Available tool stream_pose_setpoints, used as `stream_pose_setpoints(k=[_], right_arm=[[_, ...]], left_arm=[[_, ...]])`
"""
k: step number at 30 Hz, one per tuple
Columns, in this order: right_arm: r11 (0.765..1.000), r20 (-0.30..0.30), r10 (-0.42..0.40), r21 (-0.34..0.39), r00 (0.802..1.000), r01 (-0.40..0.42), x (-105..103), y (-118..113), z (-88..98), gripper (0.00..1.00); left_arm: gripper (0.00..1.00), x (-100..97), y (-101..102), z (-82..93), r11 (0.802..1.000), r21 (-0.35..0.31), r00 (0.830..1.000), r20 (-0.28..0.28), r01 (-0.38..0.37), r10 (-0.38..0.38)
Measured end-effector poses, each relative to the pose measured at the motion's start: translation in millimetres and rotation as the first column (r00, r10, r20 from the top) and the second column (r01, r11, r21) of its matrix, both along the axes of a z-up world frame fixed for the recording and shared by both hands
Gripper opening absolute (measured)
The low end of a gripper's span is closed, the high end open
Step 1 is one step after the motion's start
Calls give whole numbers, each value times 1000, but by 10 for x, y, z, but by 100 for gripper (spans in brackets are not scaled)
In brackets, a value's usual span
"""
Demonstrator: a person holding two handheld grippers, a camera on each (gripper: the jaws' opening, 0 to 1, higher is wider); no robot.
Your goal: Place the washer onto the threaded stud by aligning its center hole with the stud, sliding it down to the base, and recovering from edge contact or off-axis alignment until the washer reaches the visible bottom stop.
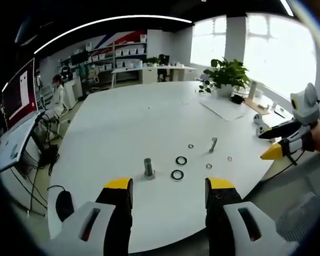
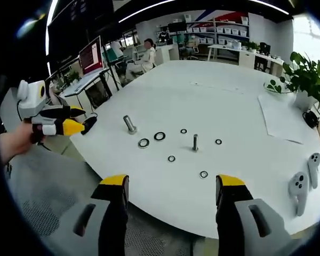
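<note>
Both grippers hang spread and empty off the white worktop point(image 1: 149, 117): left gripper point(image 1: 169, 186), right gripper point(image 2: 172, 184). Small washers point(image 2: 172, 158) lie flat around the upright threaded stud point(image 2: 195, 142), none on it.

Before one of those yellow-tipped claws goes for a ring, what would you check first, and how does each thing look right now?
1. Left gripper open and empty: ok, jaws apart, nothing between them.
2. Right gripper open and empty: ok, same.
3. Washers free to pick: ok, two large washers lie flat on the table, apart from each other.
4. Thick stud upright with nothing on it: ok.
5. Thin stud upright: ok in the right gripper view.
6. Which washer fits which stud: cannot tell; the small washers are too small to judge.
</note>
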State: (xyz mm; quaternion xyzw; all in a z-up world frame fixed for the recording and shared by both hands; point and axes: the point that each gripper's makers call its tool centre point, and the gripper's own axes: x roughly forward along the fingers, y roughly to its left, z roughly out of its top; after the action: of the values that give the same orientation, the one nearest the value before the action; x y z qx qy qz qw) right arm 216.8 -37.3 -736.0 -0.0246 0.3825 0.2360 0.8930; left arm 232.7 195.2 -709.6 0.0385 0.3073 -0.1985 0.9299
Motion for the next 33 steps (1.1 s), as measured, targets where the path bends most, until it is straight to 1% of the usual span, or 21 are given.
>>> stream_pose_setpoints(k=[5, 8, 9, 10, 12, 15, 19, 20, 22, 26, 29, 30, 33], right_arm=[[1000, 14, 19, -3, 1000, -19, 0, 39, 30, 69], [1000, 4, 20, 7, 1000, -20, -10, 48, 18, 69], [1000, 9, 22, 2, 1000, -22, -8, 48, 22, 69], [999, 24, 42, -27, 999, -41, 0, 51, 30, 69], [998, 25, 52, -26, 998, -51, -4, 87, 36, 69], [998, 15, 56, -25, 998, -56, -18, 79, 19, 69], [1000, 6, 29, -5, 1000, -29, -4, 30, 11, 69], [1000, 4, 26, -1, 1000, -26, -6, 29, 10, 69], [1000, 1, 23, 1, 1000, -23, -8, 29, 8, 69], [1000, 5, 23, 2, 1000, -23, -3, 34, 21, 68], [1000, 2, 14, 6, 1000, -14, 0, 17, 24, 68], [1000, 7, 6, 18, 1000, -6, 13, 4, 40, 68], [1000, -1, -3, 27, 1000, 3, 11, -10, 28, 68]], left_arm=[[53, -5, 7, -39, 1000, 20, 1000, -6, 5, -5], [53, -17, -9, -50, 1000, 28, 1000, -11, 12, -12], [53, -20, -10, -62, 999, 32, 1000, -14, 14, -14], [53, -23, -13, -69, 999, 33, 1000, -17, 16, -16], [53, -23, -22, -64, 999, 36, 1000, -15, 22, -21], [53, -23, -23, -69, 999, 32, 1000, -20, 21, -20], [53, -22, -33, -64, 1000, 18, 1000, -20, 22, -21], [53, -30, -44, -80, 1000, 18, 999, -28, 24, -24], [53, -38, -53, -115, 999, 27, 999, -42, 32, -31], [52, -63, -73, -110, 998, 37, 998, -44, 41, -39], [52, -77, -123, -153, 997, 39, 996, -65, 66, -63], [52, -79, -136, -162, 996, 44, 995, -67, 75, -72], [53, -78, -193, -164, 995, 40, 994, -65, 91, -88]])
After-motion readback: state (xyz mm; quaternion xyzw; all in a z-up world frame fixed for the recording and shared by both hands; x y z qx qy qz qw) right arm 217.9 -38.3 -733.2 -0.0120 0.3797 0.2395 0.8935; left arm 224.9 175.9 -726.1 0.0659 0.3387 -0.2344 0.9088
